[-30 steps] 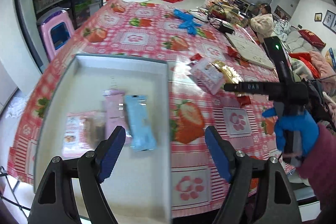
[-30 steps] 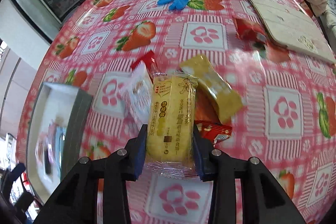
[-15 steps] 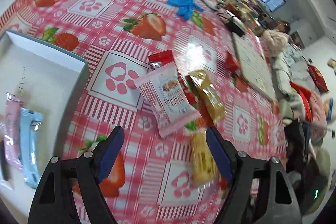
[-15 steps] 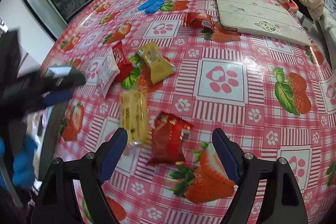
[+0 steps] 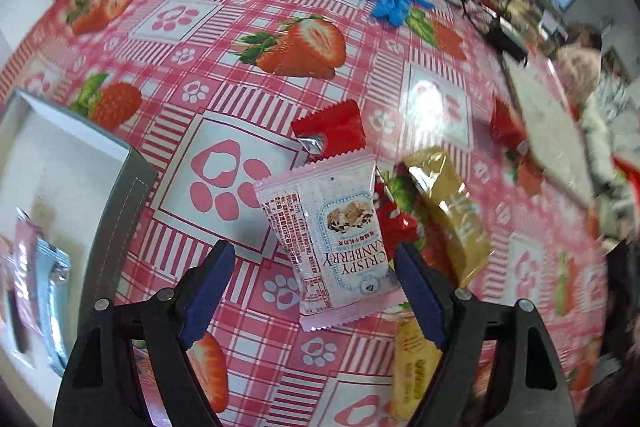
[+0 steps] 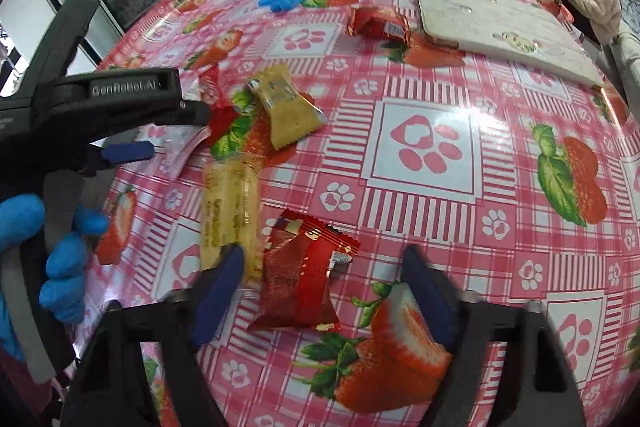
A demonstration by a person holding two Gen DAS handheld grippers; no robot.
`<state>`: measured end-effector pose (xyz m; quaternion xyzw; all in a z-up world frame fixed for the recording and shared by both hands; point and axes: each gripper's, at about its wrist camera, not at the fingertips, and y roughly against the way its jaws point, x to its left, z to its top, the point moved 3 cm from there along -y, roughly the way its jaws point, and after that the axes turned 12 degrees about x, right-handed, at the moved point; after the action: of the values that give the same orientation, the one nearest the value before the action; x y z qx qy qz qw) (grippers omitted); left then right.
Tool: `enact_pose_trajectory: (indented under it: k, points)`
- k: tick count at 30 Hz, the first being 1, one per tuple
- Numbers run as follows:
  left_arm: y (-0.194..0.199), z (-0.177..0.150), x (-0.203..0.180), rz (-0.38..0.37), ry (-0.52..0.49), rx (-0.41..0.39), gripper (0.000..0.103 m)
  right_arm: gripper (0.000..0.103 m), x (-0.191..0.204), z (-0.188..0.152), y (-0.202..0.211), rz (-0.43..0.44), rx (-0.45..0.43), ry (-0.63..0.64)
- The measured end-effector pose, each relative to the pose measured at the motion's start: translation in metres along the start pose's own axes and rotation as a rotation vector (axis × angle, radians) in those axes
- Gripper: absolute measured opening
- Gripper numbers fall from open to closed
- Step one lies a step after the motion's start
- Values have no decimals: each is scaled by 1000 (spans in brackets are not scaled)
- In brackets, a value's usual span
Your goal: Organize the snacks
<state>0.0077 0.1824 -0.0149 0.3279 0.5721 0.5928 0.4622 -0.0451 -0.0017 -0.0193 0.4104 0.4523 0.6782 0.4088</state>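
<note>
both grippers over loose snacks on the table, jaws wide apart and holding nothing

the left gripper [image 5: 310,281] frames the pink cranberry packet [image 5: 332,235], which overlaps a red packet [image 5: 332,129] beside the gold packet [image 5: 450,211]; the white tray [image 5: 76,155] at left holds a light blue bar [image 5: 54,291]. the right gripper [image 6: 322,297] frames a red wrapper [image 6: 298,277] just beside the yellow bar [image 6: 230,209].
</note>
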Motion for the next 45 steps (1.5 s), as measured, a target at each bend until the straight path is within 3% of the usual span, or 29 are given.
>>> enact_pose_trajectory:
  k: [1,2,3,6,9,10,12,13,14,15,17,21,22,23,26,45]
  points:
    - [0,-4,-1,48,-21,-18,66,43,-1,0,2,-22,-16,3]
    - [1,-9,-2,82,-52,-36,50,42,-4,-1,2,3,-15,-1]
    - [2,-14,-2,90,-77,-46,46,42,-8,-3,4,24,-17,-11]
    - [9,-42,8,56,-126,-58,44,41,-23,-14,13,41,-30,-25]
    - [15,-80,14,77,-179,-75,44,41,-35,-34,22,29,-27,-20]
    - [17,-97,17,82,-203,-87,46,41,-37,-40,25,18,-26,-14]
    - [19,-115,19,110,-228,-107,58,42,-39,-56,30,-7,-27,6]
    - [18,-123,19,125,-244,-117,79,44,-38,-63,30,-14,-25,17]
    - [17,-128,19,133,-263,-130,89,49,-37,-68,30,-29,-22,20]
    - [15,-127,18,137,-274,-140,89,66,-36,-69,30,-41,-33,22]
    - [14,-127,19,134,-287,-171,94,84,-33,-72,27,-96,-51,7]
    - [8,-116,18,84,-289,-195,101,86,-33,-73,22,-129,-115,-67]
    - [6,-115,18,76,-289,-203,103,89,-31,-72,20,-136,-129,-74]
    - [6,-115,18,73,-297,-230,103,102,-28,-73,18,-136,-138,-71]
    - [7,-117,18,64,-309,-249,103,103,-15,-76,10,-213,-174,-21]
    - [7,-118,18,64,-307,-256,103,103,-15,-79,10,-208,-203,-20]
